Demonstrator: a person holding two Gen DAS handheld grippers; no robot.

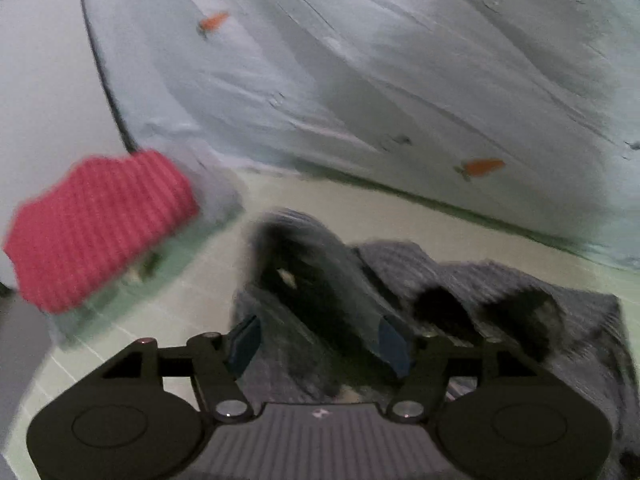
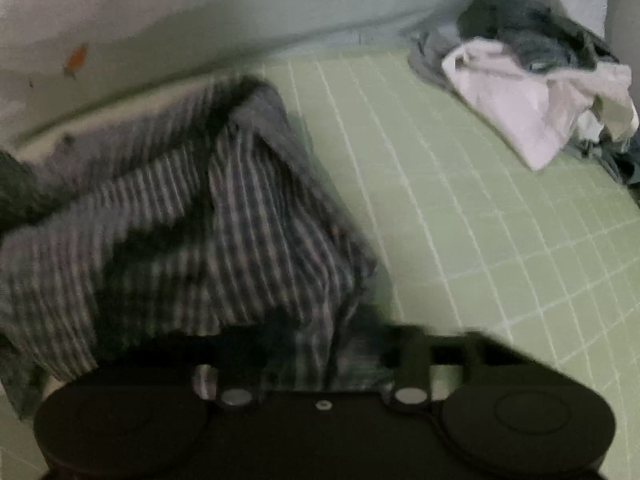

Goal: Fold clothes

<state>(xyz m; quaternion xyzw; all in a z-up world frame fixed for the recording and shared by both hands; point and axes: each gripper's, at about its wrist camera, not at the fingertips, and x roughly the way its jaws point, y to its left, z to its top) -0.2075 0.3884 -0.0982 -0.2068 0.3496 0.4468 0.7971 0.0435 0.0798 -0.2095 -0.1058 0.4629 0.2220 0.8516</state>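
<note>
L gripper [image 1: 320, 340]: jaws standing apart w/ a ridge of the striped shirt [image 1: 320, 280] rising between the fingers, not pinched. R gripper [image 2: 316, 360]: fingers hidden under blurred cloth, so grip can't be told. Shirt is lying crumpled on the green gridded bed sheet [image 2: 460, 200]. Red knit item [image 1: 100, 228] sitting at left; clothes pile [image 2: 532, 80] lying well apart, far right.

right gripper [image 2: 320, 344] fingertips buried under blurred striped garment [image 2: 224, 232]; red knit cloth [image 1: 100, 228] smeared by motion
</note>
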